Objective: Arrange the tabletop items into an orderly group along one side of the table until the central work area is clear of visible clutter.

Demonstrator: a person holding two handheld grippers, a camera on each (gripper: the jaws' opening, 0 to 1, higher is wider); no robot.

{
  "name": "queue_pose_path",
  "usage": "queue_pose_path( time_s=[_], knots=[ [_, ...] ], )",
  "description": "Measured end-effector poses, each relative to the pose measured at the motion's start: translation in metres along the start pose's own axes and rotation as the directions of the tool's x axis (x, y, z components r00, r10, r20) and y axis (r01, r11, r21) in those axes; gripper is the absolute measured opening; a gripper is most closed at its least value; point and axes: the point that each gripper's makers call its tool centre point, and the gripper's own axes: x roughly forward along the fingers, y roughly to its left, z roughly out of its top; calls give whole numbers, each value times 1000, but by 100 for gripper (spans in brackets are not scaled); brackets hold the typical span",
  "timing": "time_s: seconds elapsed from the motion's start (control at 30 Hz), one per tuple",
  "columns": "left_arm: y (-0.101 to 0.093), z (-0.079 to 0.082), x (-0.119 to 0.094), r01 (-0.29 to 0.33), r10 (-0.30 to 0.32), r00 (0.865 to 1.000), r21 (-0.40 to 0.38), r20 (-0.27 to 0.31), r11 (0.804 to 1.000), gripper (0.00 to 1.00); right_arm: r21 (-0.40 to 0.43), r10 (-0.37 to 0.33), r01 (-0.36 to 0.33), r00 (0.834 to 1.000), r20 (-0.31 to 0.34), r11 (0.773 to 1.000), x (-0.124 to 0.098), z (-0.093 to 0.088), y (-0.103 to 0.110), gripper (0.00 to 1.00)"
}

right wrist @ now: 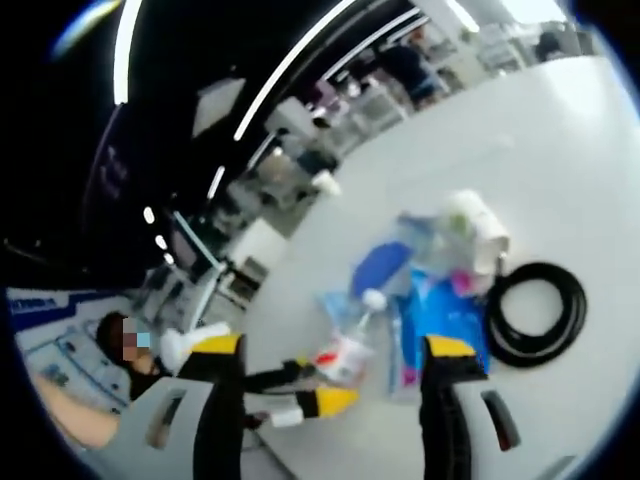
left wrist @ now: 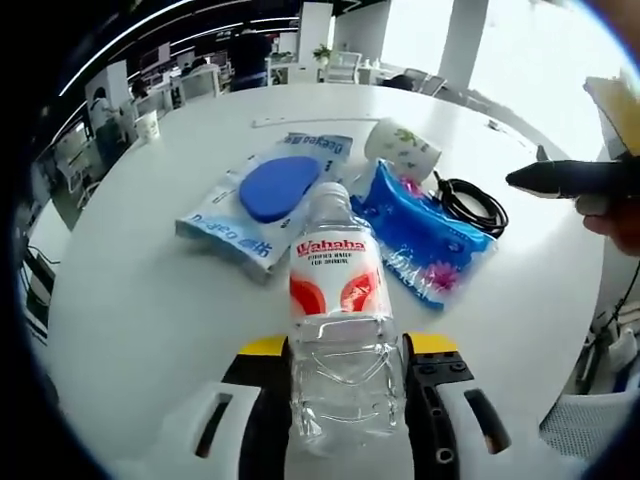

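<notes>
The left claw (left wrist: 345,375) is clenched on a clear water bottle (left wrist: 338,300) with a red-and-white label, held over the near edge of the white counter (left wrist: 130,300). Beyond its white cap lie a pale wipes pack (left wrist: 235,225) with a blue oval pad (left wrist: 278,187) on it, a blue packet (left wrist: 425,235), a paper roll (left wrist: 402,148) and a coiled black cable (left wrist: 472,205) — all clustered mid-counter. The right claw (right wrist: 330,375) hangs released above the counter, nothing between its jaws.
</notes>
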Motion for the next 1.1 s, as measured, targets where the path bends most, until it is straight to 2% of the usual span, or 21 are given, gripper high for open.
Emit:
queue_pose_path(
  time_s=[0.17,0.3,0.33,0.43,0.57,0.8,0.9,1.1],
  knots=[
    [0,1,0,-17,16,1000,7,17,1000,41,47,30,-30,999,-12,998,23,5,8,66],
    [0,1,0,-18,17,1000,8,25,1000,41,84,7,-3,999,-54,996,35,2,4,65],
    [0,2,0,-17,17,999,12,28,1000,41,106,-11,18,998,-59,994,39,2,2,64],
    [0,2,0,-20,19,999,12,36,1000,41,119,-12,19,998,-60,993,50,5,8,64],
    [1,2,0,-22,22,999,6,48,1000,41,95,-39,51,991,-126,994,71,-3,6,64],
    [1,2,0,-20,21,998,-19,65,1000,42,131,-47,70,984,-172,989,104,-6,1,64],
    [1,3,-1,-19,20,997,-20,74,1000,42,142,-56,85,979,-198,986,111,-11,-2,62],
    [1,3,-1,-19,21,996,-24,85,1000,42,126,-124,157,964,-234,980,119,-21,-17,57]
  ],
)
